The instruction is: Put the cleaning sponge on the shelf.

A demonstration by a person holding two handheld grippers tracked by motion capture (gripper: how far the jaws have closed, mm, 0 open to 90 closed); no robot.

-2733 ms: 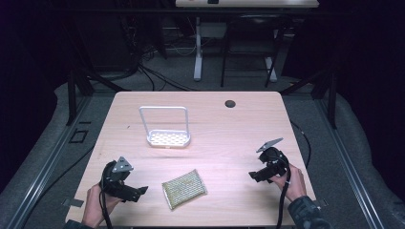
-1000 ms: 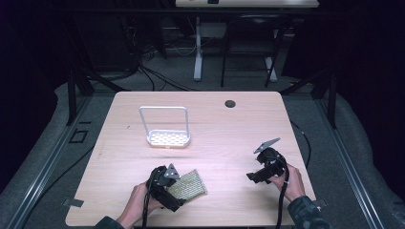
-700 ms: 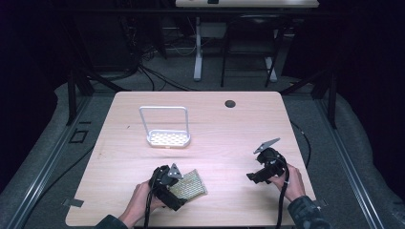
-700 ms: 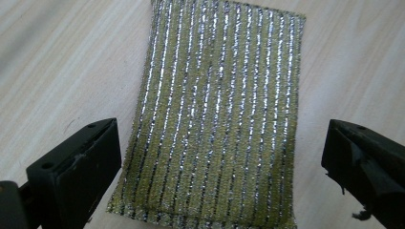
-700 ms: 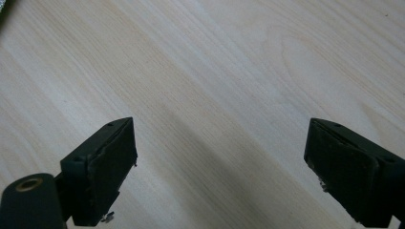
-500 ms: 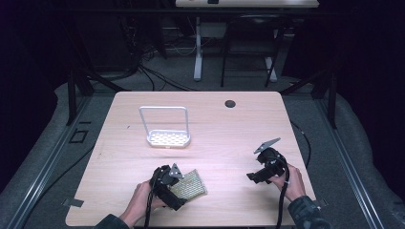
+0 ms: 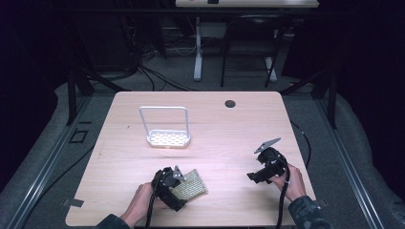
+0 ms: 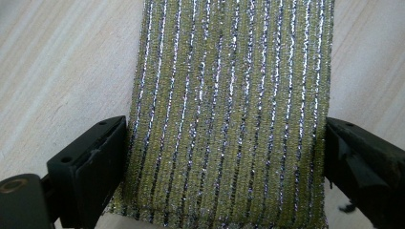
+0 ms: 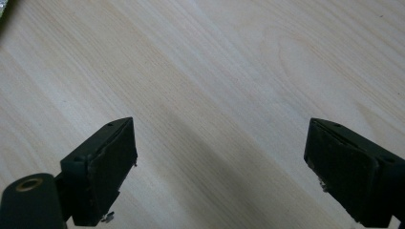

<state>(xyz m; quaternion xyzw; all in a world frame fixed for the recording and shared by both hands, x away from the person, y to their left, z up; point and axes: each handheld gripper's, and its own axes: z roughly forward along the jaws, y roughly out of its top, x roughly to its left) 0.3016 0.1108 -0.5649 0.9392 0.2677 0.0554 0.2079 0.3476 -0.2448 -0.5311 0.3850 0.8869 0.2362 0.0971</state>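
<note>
High view, left to right: a white wire rack (image 7: 165, 131) stands left of centre on the wooden table (image 7: 114, 157), well apart from both hands. Near the front edge the left gripper (image 7: 177, 187) straddles a yellow-green scouring pad (image 7: 191, 185) lying flat on the wood. In the left gripper view the pad (image 8: 229, 109) sits between the two black jaws, which have just been closing; both appear to meet its long edges, though whether they press yet cannot be told. To the right, the right gripper (image 7: 255, 174) hovers over bare wood, jaws wide apart with nothing between them, as the right gripper view (image 9: 219, 167) confirms.

Judged step: taking hold of the pad. A sound grip would keep the jaws square to the pad's long edges and low on them, closing until the soft mesh gives slightly, so it does not slip or fold on lifting.

Pale, grained table top, with a dark round hole (image 7: 230, 103) near its far edge. Beyond, the room is dim, with cables and desk legs on grey floor.
</note>
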